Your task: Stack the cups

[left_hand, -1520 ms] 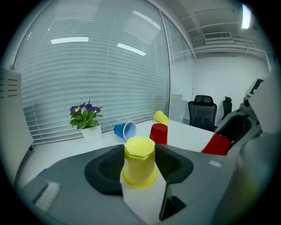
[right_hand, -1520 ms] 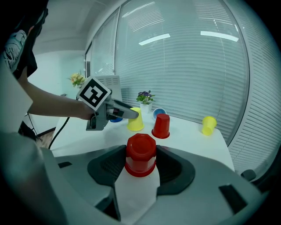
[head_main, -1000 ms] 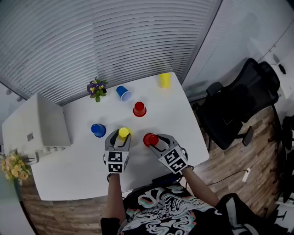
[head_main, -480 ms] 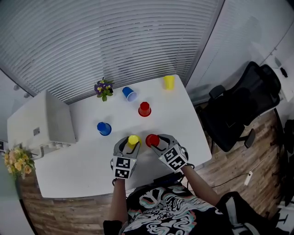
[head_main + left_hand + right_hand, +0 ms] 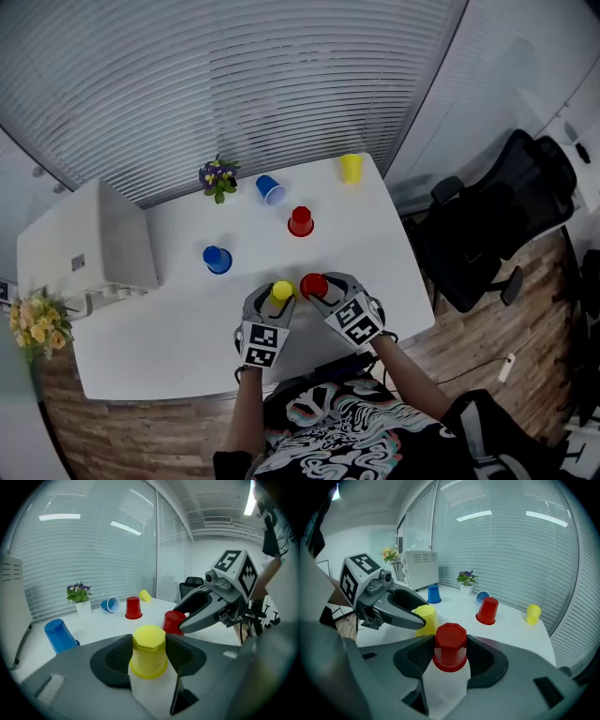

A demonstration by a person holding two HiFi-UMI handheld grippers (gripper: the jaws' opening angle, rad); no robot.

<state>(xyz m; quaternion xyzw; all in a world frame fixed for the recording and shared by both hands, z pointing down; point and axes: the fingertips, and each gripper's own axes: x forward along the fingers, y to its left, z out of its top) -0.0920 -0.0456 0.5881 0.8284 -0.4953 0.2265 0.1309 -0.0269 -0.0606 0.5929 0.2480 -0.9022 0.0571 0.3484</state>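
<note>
An upturned yellow cup (image 5: 282,291) sits between the jaws of my left gripper (image 5: 282,296), which is shut on it; in the left gripper view the pads press both sides of that yellow cup (image 5: 149,652). My right gripper (image 5: 316,289) is shut on an upturned red cup (image 5: 313,284), seen close in the right gripper view as the red cup (image 5: 450,646). The two held cups are side by side near the table's front edge, a small gap between them. I cannot tell whether either one rests on the table.
On the white table (image 5: 375,253) further back stand a blue cup (image 5: 217,259) and a red cup (image 5: 301,221), both upturned, a blue cup on its side (image 5: 270,189), a yellow cup (image 5: 352,168) and a flower pot (image 5: 218,178). A white appliance (image 5: 94,253) stands left, an office chair (image 5: 497,216) right.
My left gripper has carried the yellow cup to the right, closer to the red cup. The right gripper and its red cup have stayed in place.
</note>
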